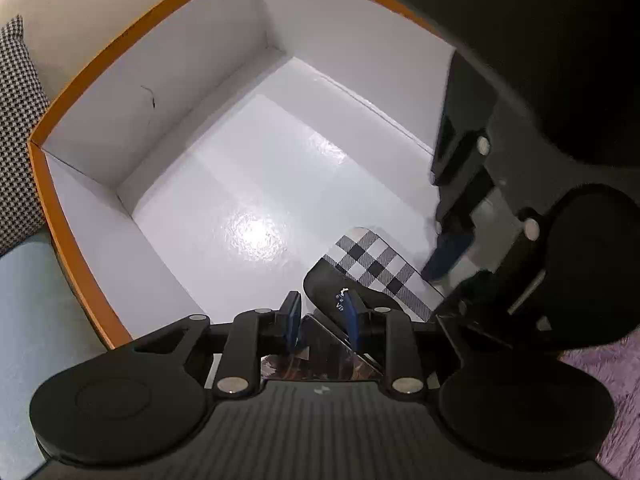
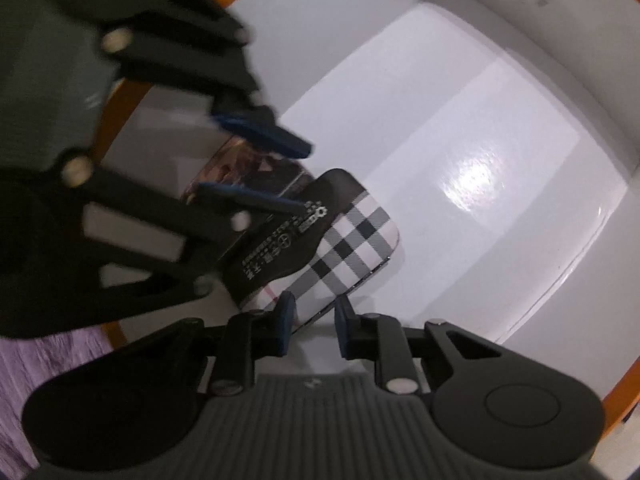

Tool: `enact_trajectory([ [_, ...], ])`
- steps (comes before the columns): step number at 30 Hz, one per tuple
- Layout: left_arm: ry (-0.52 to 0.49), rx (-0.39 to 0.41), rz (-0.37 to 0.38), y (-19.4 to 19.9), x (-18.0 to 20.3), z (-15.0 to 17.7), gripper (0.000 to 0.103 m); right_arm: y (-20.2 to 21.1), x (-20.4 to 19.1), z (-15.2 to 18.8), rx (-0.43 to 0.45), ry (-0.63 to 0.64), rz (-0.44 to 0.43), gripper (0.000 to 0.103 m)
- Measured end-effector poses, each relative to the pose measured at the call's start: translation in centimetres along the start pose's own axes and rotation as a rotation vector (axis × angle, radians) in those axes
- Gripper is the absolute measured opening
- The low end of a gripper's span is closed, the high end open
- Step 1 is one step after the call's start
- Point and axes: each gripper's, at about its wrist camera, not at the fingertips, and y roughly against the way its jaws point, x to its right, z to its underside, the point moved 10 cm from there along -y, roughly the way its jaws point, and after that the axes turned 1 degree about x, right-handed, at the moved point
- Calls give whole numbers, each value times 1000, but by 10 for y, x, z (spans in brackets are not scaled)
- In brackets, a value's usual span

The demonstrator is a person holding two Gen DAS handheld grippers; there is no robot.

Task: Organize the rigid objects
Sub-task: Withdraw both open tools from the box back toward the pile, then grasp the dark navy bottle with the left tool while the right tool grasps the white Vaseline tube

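Left gripper [image 1: 322, 318], nearest in its own wrist view, points steeply down into the box; its blue pads sit narrow on a dark glossy phone [image 1: 320, 350] with a reddish-brown picture on its face. The phone is pinched between the pads and held. Just beyond it, a black tag [image 1: 340, 292] with white letters "Vi" only partly readable, the rest hidden by the pad.

Right gripper [image 2: 310, 322]: jaws narrow, closed on the edge of the plaid phone case [image 2: 352, 240], a black, grey and white check pattern. The case is tilted and its far corner looks close to the box floor, contact unclear. The black tag [image 2: 280, 240] overlaps the case's near end in this view, with white printed characters and a small gear-like logo on it, too small to read.

Count: two flat phone-shaped items, one tag, two grippers.

Further out: one white box [image 1: 160, 92] with an orange outer rim, its glossy floor showing two glare spots. Both items sit at the box's near corner.

Outside the box: houndstooth cushion [image 1: 16, 120], pale blue surface [image 1: 32, 320], purple fluffy fabric [image 1: 608, 392].
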Motion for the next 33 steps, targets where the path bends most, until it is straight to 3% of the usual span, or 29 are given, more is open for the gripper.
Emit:
enact_trajectory([
  [4, -10, -9, 6, 1, 7, 2, 31, 2, -3, 3, 9, -35, -17, 21],
  [8, 15, 38, -18, 16, 13, -5, 31, 24, 1, 5, 58, -23, 9, 22],
  [15, 132, 213, -38, 73, 35, -34, 28, 99, -5, 23, 245, 14, 108, 23],
  [18, 191, 283, -17, 93, 48, -50, 26, 117, -6, 51, 329, -38, 110, 23],
  [23, 254, 329, 18, 108, 75, -73, 25, 162, 15, 90, 445, -149, 149, 23],
  [29, 297, 299, 77, 95, 114, -87, 25, 163, 45, 139, 494, -320, 204, 24],
  [33, 306, 247, 57, 74, 127, -92, 25, 142, 62, 161, 479, -439, 198, 25],
])
